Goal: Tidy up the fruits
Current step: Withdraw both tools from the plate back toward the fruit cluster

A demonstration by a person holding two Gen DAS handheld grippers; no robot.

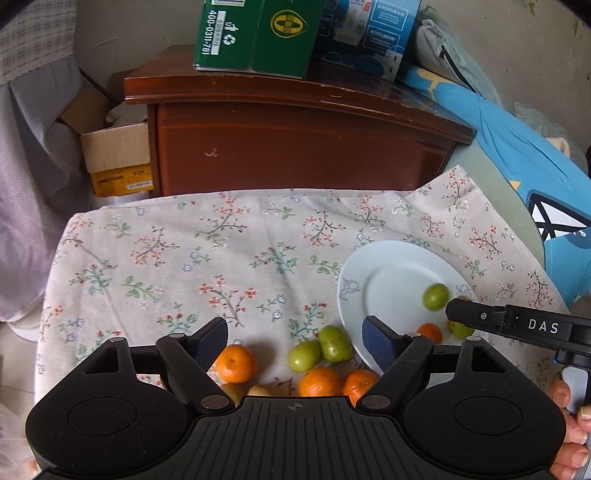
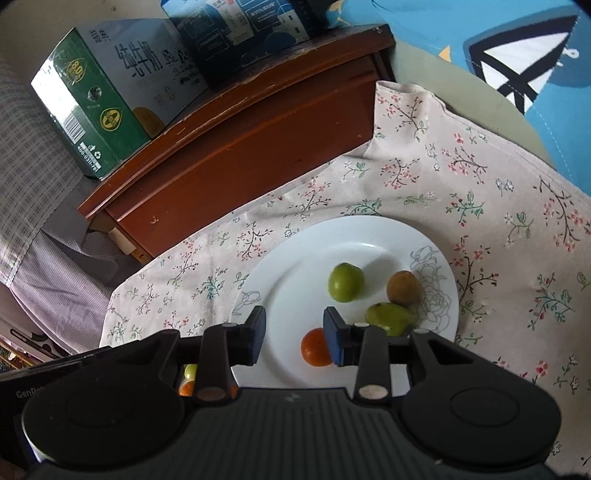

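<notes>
White plate holding two green fruits, one brown, one tangerine. Left gripper spread wide, empty; right gripper part-open over plate, gripping nothing.

We saw a dark red-brown wooden cabinet behind the floral-cloth tabletop, green and blue cartons on top, an open cardboard box left, blue bedding right, plain beige wall.
</notes>
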